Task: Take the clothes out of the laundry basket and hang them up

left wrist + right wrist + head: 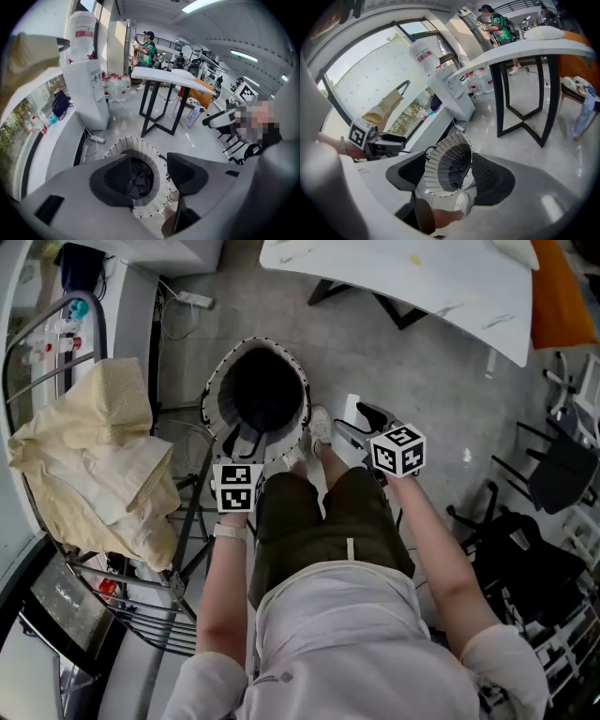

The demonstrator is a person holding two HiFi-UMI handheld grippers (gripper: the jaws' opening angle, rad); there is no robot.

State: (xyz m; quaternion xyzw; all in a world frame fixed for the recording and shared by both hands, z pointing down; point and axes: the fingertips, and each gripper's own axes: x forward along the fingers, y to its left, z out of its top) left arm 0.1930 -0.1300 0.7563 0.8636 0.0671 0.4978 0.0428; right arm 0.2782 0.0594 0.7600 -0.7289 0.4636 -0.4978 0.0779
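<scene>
A white slatted laundry basket [212,395] stands on the floor in front of my feet, with dark clothes [262,390] in it. My left gripper [246,439] hovers open over the basket's near rim. In the left gripper view it [150,176] holds nothing, and the dark clothes [137,180] show between its jaws. My right gripper [362,425] is open to the right of the basket, above my right knee. Its own view shows the right gripper [450,176] empty, with the basket [440,166] seen beyond the gap. A cream cloth [94,465] hangs over the drying rack [141,615] at the left.
A white table [422,277] on black legs stands beyond the basket. Black chairs [553,465] crowd the right side. A power strip [192,300] and cables lie on the floor near the white counter at the left. My shoes [319,427] are beside the basket.
</scene>
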